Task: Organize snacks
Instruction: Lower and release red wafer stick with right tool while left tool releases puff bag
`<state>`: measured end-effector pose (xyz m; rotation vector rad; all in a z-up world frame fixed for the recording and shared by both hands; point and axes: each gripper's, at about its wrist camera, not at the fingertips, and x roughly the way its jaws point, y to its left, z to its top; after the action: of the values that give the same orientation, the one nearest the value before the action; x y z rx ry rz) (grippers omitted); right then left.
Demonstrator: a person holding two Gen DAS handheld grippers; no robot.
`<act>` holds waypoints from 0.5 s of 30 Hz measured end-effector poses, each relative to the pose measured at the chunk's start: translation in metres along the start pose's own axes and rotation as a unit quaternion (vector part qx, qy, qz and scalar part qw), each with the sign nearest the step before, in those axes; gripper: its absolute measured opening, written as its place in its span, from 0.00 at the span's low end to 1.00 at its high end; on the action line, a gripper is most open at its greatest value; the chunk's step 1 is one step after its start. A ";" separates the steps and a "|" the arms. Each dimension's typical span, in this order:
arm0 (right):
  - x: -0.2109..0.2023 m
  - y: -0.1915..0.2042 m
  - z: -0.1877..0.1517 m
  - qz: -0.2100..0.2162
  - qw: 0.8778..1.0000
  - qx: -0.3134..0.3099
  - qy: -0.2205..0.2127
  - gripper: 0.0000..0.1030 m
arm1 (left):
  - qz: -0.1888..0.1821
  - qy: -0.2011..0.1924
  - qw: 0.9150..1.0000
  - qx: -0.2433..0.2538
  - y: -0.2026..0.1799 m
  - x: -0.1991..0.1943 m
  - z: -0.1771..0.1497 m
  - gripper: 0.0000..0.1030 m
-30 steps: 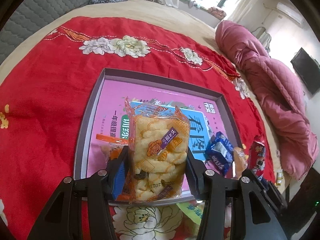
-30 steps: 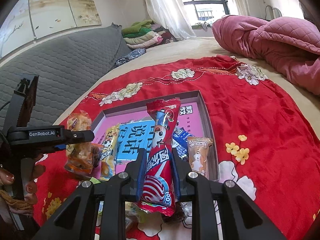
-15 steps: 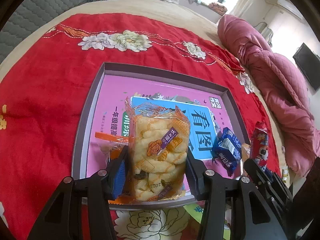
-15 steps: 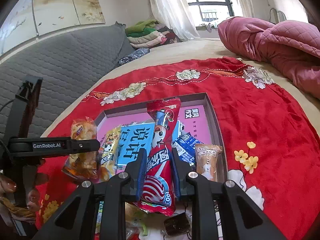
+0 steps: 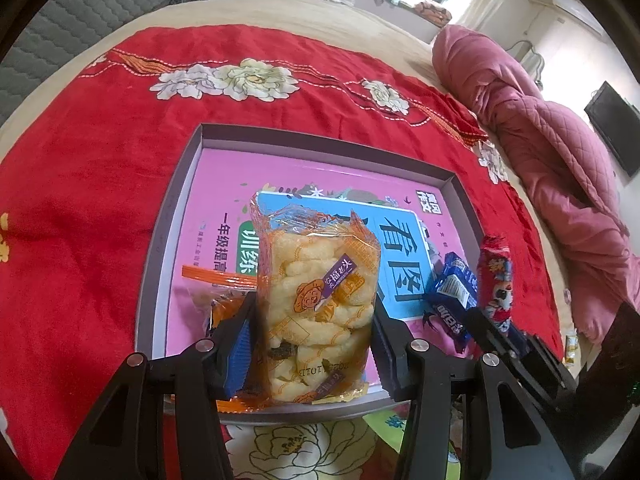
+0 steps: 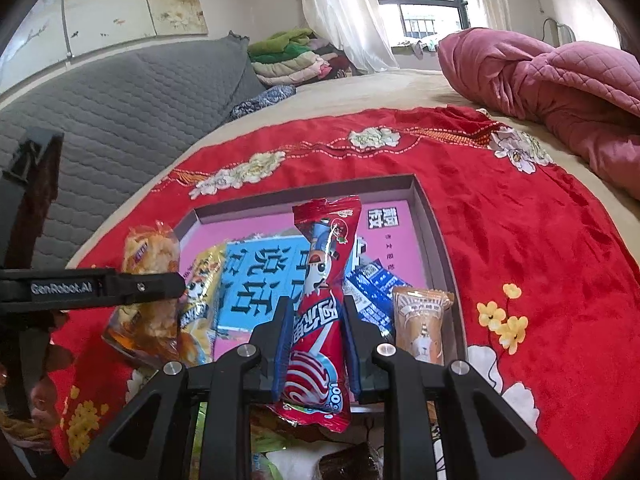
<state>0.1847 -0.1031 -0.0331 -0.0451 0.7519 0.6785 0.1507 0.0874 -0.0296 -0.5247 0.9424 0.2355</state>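
Note:
My left gripper (image 5: 314, 320) is shut on a clear bag of yellow puffed snacks (image 5: 316, 292), held upright over the near edge of the grey tray (image 5: 168, 240). The tray is lined with a pink and blue book cover. My right gripper (image 6: 318, 320) is shut on a long red snack pack (image 6: 326, 240), which stands above the tray's near right part (image 6: 436, 236). In the tray lie an orange pack (image 5: 212, 292), a blue biscuit pack (image 6: 372, 284), a tan pack (image 6: 420, 320) and a yellow pack (image 6: 200, 292). The puffed snack bag (image 6: 148, 256) also shows at the left of the right wrist view.
The tray sits on a red flowered cloth (image 5: 80, 200) spread over a bed. A pink quilt (image 6: 560, 80) is bunched at the right, and a grey padded headboard (image 6: 120, 100) runs along the left. Loose snack packs (image 6: 348, 456) lie on the cloth below the right gripper.
The right gripper has edged forward and a little lower toward the tray with the red pack. The left gripper and its bag have stayed almost still.

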 end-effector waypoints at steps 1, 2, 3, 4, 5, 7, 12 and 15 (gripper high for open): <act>0.001 -0.001 0.000 -0.001 1.000 0.001 0.001 0.23 | 0.000 0.000 1.000 -0.001 0.000 0.000 0.000 0.51; 0.001 -0.002 0.000 -0.002 1.000 0.002 0.001 0.23 | -0.001 0.001 1.000 -0.001 0.000 0.001 0.000 0.51; 0.002 -0.002 -0.001 -0.003 1.000 0.003 0.002 0.23 | -0.001 0.001 1.000 -0.002 0.000 0.001 0.000 0.51; 0.002 -0.003 -0.001 -0.005 1.000 0.005 0.001 0.23 | -0.002 0.002 1.000 -0.002 0.000 0.002 0.000 0.51; 0.003 -0.004 -0.002 -0.006 1.000 0.007 0.002 0.24 | -0.003 0.002 1.000 -0.002 0.000 0.002 0.000 0.51; 0.005 -0.006 -0.003 -0.008 1.000 0.009 0.004 0.24 | -0.003 0.002 1.000 -0.002 -0.001 0.002 0.000 0.51; 0.006 -0.007 -0.004 -0.010 1.000 0.011 0.006 0.24 | -0.003 0.003 1.000 -0.002 -0.002 0.003 0.000 0.51; 0.007 -0.008 -0.005 -0.009 1.000 0.011 0.006 0.24 | -0.003 0.003 1.000 0.000 -0.002 0.003 0.000 0.51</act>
<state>0.1898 -0.1069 -0.0423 -0.0358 0.7694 0.6529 0.1528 0.0854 -0.0315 -0.5287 0.9456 0.2289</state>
